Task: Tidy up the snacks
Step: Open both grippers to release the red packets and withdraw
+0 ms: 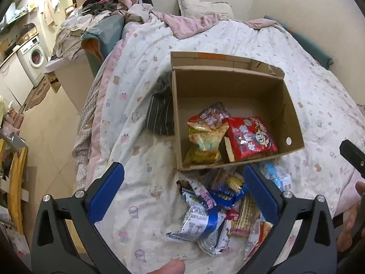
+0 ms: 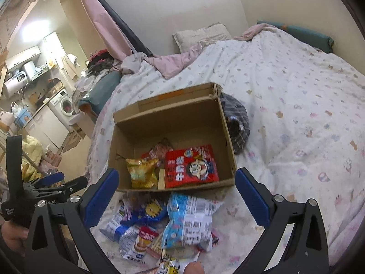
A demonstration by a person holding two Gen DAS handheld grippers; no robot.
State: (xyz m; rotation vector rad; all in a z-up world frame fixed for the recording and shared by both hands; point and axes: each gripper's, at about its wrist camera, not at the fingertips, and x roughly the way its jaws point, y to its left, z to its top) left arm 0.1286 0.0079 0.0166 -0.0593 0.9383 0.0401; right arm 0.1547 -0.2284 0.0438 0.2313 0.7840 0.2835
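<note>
An open cardboard box sits on the bed. Inside lie a red snack packet, a yellow bag and a few others. A heap of loose snack packets lies on the quilt in front of the box. My left gripper hangs open above that heap with nothing between its fingers. My right gripper is open too, over the box's near wall and the heap. The left gripper also shows at the left edge of the right wrist view.
The bed's white patterned quilt spreads around the box. A dark striped cloth lies against one side of the box. Pillows are at the head. A washing machine and clutter stand beyond the bed's left edge.
</note>
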